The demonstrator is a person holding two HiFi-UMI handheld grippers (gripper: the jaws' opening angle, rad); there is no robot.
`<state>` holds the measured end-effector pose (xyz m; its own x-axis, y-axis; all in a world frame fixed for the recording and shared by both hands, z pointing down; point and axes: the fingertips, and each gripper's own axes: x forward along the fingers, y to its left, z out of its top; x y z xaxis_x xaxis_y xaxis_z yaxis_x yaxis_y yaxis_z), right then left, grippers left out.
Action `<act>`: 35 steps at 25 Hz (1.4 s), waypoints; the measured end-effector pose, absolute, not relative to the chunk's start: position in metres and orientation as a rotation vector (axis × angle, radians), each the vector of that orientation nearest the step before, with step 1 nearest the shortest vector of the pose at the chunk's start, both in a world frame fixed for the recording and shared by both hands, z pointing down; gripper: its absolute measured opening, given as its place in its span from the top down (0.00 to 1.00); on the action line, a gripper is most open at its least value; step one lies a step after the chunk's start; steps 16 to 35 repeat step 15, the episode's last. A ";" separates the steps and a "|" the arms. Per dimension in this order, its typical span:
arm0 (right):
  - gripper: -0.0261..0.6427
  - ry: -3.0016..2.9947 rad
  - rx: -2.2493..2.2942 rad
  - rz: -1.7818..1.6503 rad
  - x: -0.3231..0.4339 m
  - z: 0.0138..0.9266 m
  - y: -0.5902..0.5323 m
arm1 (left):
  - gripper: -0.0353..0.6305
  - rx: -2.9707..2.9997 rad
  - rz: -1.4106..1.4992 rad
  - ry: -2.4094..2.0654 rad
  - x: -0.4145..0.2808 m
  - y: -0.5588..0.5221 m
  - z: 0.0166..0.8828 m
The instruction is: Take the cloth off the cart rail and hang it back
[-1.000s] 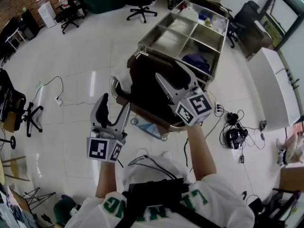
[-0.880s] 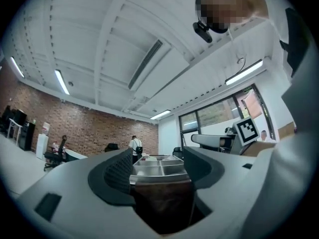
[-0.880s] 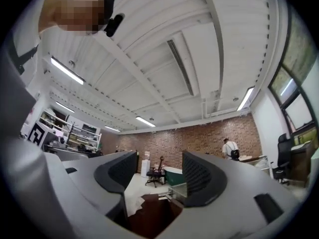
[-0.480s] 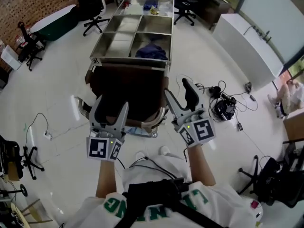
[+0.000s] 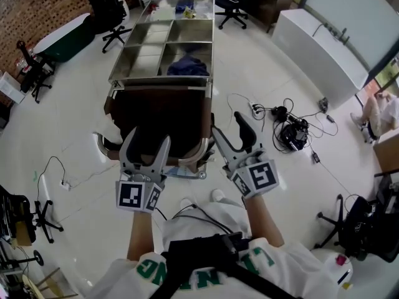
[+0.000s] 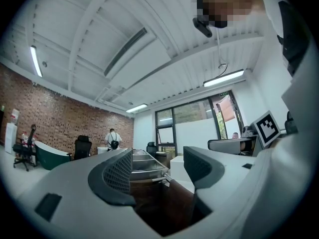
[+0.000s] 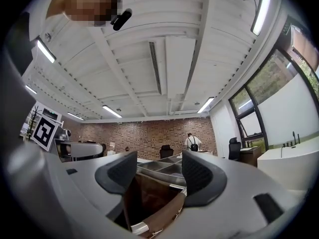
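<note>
A dark brown cloth (image 5: 159, 117) hangs over the rail at the near end of the steel cart (image 5: 140, 55). In the head view my left gripper (image 5: 146, 139) is open just short of the cloth's near edge. My right gripper (image 5: 227, 126) is open beside the cart's near right corner. Nothing is between either pair of jaws. In the left gripper view the open left gripper (image 6: 158, 168) looks along the cloth (image 6: 164, 203) to the cart (image 6: 144, 164). The right gripper view has the open right gripper (image 7: 158, 172) above the cloth (image 7: 149, 195), with the cart's trays (image 7: 164, 168) behind it.
A blue cloth (image 5: 187, 66) lies in one cart compartment. Cables and a power strip (image 5: 290, 129) sprawl on the floor at the right. Office chairs (image 5: 106, 11) and a green tub (image 5: 62, 39) stand at the far left, a white counter (image 5: 324, 45) at the far right.
The head view has swung, so the cart now stands straight ahead. My right gripper has come off the cloth towards me, to the cart's right corner. The left gripper has hardly moved.
</note>
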<state>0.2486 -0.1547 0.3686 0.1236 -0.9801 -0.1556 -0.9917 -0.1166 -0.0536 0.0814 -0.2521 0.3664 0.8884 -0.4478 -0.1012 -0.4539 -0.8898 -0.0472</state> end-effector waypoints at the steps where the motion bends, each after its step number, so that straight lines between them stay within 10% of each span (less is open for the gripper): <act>1: 0.51 1.991 -2.238 0.123 0.247 0.368 -0.154 | 0.47 -2.986 0.132 0.715 0.081 -0.251 0.367; 35: 0.51 2.057 -2.196 0.128 0.234 0.374 -0.162 | 0.47 -2.981 0.122 0.745 0.075 -0.250 0.370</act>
